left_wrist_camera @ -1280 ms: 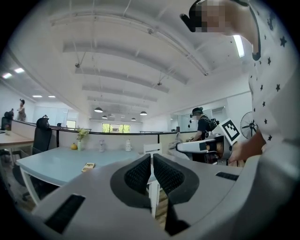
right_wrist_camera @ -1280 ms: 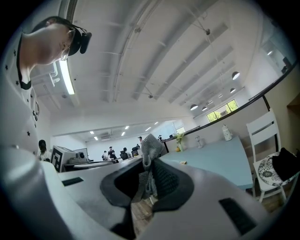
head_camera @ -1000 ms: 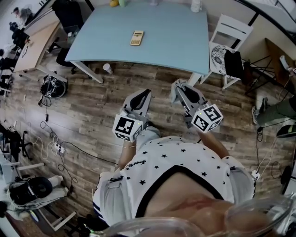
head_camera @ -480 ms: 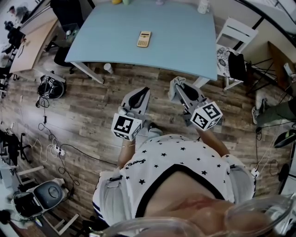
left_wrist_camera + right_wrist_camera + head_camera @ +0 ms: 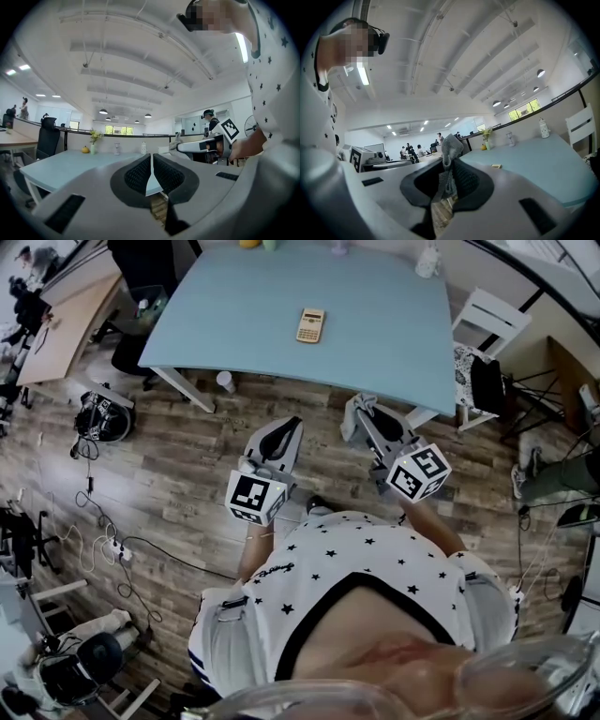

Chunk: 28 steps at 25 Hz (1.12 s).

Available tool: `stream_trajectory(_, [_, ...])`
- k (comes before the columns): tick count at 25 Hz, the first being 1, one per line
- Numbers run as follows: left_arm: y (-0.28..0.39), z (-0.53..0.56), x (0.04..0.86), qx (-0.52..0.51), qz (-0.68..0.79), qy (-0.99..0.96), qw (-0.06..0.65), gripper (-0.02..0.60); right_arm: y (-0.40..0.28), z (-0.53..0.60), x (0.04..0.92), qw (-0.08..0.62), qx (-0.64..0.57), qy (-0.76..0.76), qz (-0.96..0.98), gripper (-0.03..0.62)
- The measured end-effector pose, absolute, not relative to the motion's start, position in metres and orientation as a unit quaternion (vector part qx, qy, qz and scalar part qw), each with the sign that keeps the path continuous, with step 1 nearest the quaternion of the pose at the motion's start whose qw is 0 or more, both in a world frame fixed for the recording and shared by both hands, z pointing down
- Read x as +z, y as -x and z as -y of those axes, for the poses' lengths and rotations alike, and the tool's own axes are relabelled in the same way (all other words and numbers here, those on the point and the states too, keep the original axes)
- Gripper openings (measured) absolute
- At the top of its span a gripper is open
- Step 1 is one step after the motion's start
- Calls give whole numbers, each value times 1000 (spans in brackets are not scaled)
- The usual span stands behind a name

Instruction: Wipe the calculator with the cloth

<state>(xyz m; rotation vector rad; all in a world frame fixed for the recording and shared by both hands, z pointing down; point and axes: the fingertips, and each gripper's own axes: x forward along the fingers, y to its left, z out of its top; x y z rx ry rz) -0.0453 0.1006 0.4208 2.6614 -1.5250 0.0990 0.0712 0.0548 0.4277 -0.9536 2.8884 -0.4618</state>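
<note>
— What's over on the left, on the wooden floor?
— A black bag (image 5: 101,416) with cables trailing near it. A bit further right, a paper cup (image 5: 225,381) stands beside a leg of the light blue table (image 5: 394,343).
— And the left gripper?
— The left gripper (image 5: 284,432) hovers over the floor on the near side of the table, short of its edge. Its two jaws are pressed together, pad against pad, with nothing between them.
— Where's the calculator?
— The calculator (image 5: 310,324) lies flat on the table top, roughly mid-table. It's well apart from both grippers, with bare table all round it.
— And the right gripper?
— The right gripper (image 5: 364,413) is just right of the left one, also over the floor near the table's near edge. Its jaws are pinching a grey cloth (image 5: 449,149). The cloth bunches up above the pads and a strip of it hangs down between them.
— Anything further right?
— A white chair (image 5: 485,313) stands at the table's right end
</note>
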Motion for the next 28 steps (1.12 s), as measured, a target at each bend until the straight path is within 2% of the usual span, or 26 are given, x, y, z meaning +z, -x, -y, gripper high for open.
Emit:
stream_trajectory(6, [75, -94, 423, 30, 505, -862, 38, 40, -46, -43, 427, 29, -149, 306, -940, 51])
stream_trajectory(16, [84, -73, 433, 31, 505, -861, 49, 40, -35, -17, 436, 28, -159, 304, -939, 51])
stream_trajectory(28, [123, 8, 432, 45, 540, -839, 41, 40, -2, 76, 441, 39, -171, 282, -943, 52])
